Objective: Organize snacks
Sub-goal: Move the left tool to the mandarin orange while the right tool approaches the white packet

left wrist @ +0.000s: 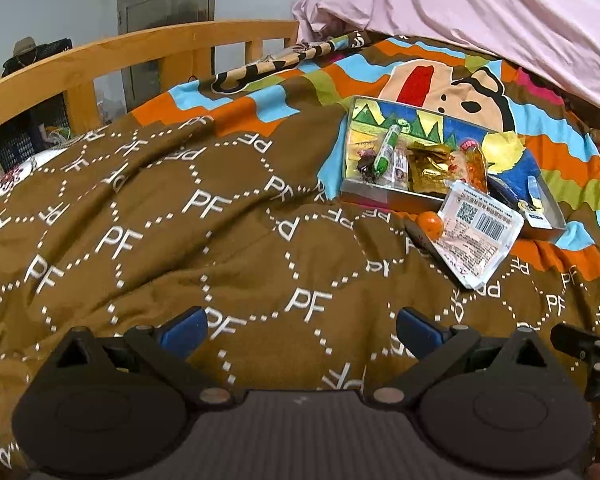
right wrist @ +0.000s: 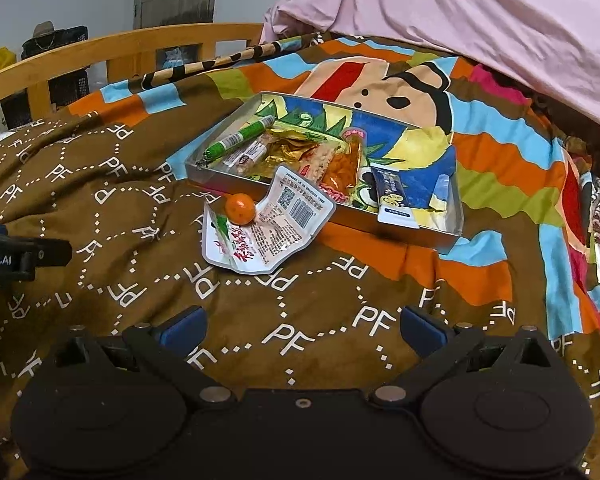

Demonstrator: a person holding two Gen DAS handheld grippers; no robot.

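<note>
The shallow metal tray (right wrist: 416,236) lies on the bed's patterned quilt (right wrist: 300,320), at about 12 o'clock from the right gripper (right wrist: 302,326) and 1 o'clock from the left gripper (left wrist: 302,326). Its contents overlap, so several wrappers are only partly visible: a green sausage stick (right wrist: 236,140) at the tray's 9 o'clock end, crumpled gold foil packets (right wrist: 288,152) beside it, an orange-filled packet (right wrist: 342,168) near centre, and a dark blue sachet (right wrist: 394,196) toward 3 o'clock. Print on these is too small to read.

A white snack pouch (right wrist: 268,228) leans over the tray's near rim, half on the quilt; it shows a QR code, a barcode and red characters that cannot be read. A small orange ball (right wrist: 240,209) rests on the pouch just outside the tray.

The quilt repeats the letters "PF". A black part at the right-wrist view's 9 o'clock edge reads "obot.AI", cut off by the frame.

Both grippers hover low over the quilt, well short of the tray, pointing toward it. Each pair of blue-padded fingers (left wrist: 188,326) stands wide apart, holding nothing. A wooden bed rail (left wrist: 140,52) and pink sheet (left wrist: 480,12) lie beyond.
</note>
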